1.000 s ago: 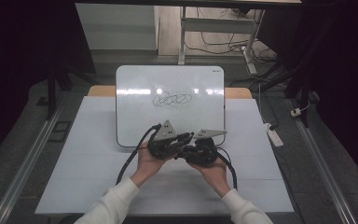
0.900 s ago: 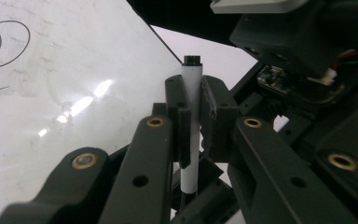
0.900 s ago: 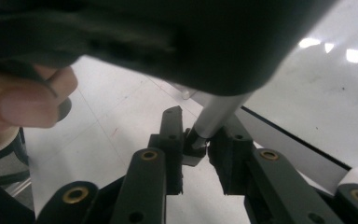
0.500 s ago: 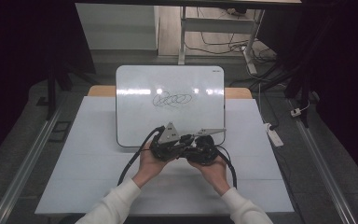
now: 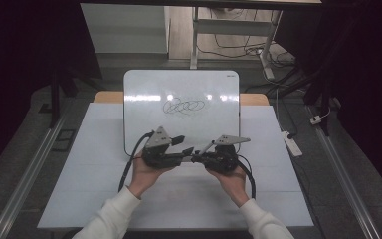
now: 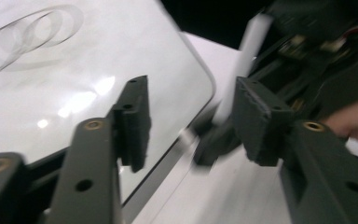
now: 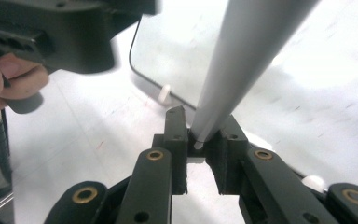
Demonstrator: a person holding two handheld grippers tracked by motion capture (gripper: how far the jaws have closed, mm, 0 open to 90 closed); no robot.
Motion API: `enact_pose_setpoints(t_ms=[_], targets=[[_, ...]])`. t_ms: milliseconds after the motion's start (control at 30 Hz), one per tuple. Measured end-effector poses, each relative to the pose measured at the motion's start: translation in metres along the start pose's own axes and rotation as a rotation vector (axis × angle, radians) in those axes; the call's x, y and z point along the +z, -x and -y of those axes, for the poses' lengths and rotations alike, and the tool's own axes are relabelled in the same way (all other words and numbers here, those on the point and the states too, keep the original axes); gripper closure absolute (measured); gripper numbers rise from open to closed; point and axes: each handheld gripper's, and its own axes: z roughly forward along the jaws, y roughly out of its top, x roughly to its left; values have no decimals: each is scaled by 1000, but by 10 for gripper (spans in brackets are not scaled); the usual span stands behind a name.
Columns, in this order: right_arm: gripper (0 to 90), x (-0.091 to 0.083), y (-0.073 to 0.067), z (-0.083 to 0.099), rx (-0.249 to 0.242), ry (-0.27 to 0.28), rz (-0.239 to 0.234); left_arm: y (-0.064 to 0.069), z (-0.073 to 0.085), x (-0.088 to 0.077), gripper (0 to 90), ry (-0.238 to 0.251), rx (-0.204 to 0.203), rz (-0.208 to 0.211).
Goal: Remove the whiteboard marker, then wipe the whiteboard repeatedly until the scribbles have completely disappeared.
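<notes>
The right gripper (image 7: 200,140) stayed clamped on the marker (image 7: 242,60); the left gripper (image 6: 191,121), jaws just opened and empty, had released it mid-frame, with the whiteboard (image 5: 179,89) scribble still unerased.

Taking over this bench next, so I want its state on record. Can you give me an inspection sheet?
Surface: white table, whiteboard lying flat on it.
Job's things: marker; black scribble on the whiteboard.
Clutter: nothing seen on the table.
Grippers: right hand-held gripper shut on the marker's end. Left hand-held gripper open, jaws just been opening, marker's far end between them and seemingly not pressed.
Cables: one trails from each gripper; loose cables on the floor behind.
Surroundings: dark room, desk frame, power strip on the floor at right.
</notes>
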Motion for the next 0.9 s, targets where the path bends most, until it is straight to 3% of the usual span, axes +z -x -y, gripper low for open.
enact_pose_setpoints(t_ms=[233,300,333,367,433,633,900], targets=[[774,-14,4,-5,-73,115,16,-17,54,-49,337,-112,-49,-83],[774,-17,6,-6,-89,139,25,-20,70,-62,318,-133,-75,-105],[774,-17,6,-6,-89,139,25,-20,70,-62,308,-133,-75,-105],[774,-20,7,-7,-96,160,31,-24,84,-73,298,-152,-102,-122],[774,-22,9,-8,-106,172,39,-26,94,-83,287,-165,-107,-143],[773,-29,11,-11,-140,219,55,-32,115,-101,263,-190,-150,-150],[774,-34,14,-13,-159,245,81,-37,120,-102,249,-196,-161,-150]])
